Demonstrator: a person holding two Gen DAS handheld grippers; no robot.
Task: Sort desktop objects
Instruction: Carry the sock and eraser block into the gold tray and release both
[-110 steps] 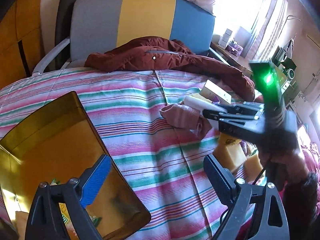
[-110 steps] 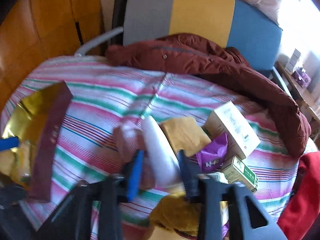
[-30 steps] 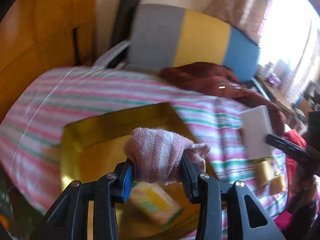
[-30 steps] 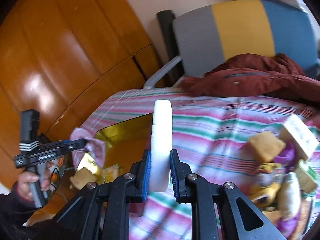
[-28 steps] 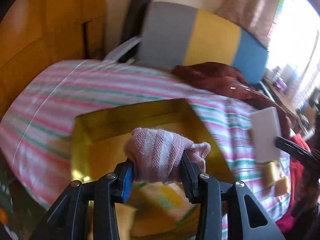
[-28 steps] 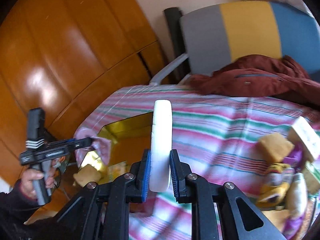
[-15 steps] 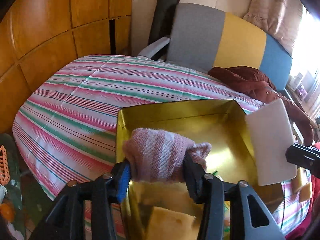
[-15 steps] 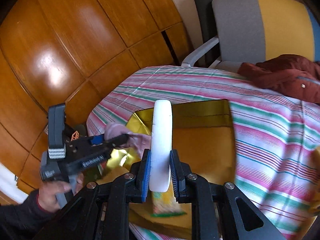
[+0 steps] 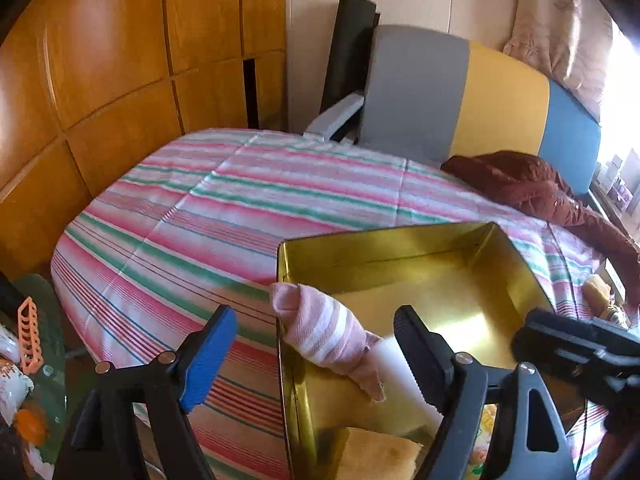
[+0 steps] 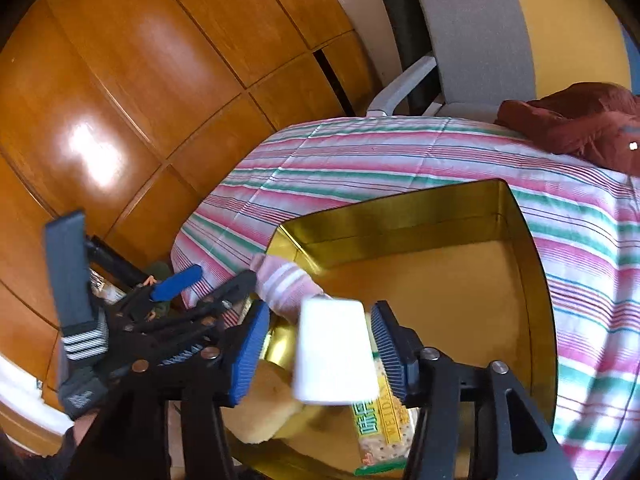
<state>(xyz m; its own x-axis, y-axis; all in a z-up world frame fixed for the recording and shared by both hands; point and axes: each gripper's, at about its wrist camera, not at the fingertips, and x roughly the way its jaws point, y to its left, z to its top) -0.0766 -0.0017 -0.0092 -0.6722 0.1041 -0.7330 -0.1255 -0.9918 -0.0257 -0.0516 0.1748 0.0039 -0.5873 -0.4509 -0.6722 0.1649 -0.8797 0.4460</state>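
My left gripper has just been opening its jaws, and they now stand wide apart. The pink striped sock is free of both pads, lying over the near left corner of the gold tin, part of it past the rim. My right gripper has also just been opening; its jaws are apart, and the white block sits loose between them, touching neither pad, above the tin's floor and just beside the sock. Under it in the tin lie a yellow sponge and a green-and-yellow packet. The tin rests on the striped tabletop. A maroon jacket lies at the far edge, in front of a grey, yellow and blue chair.
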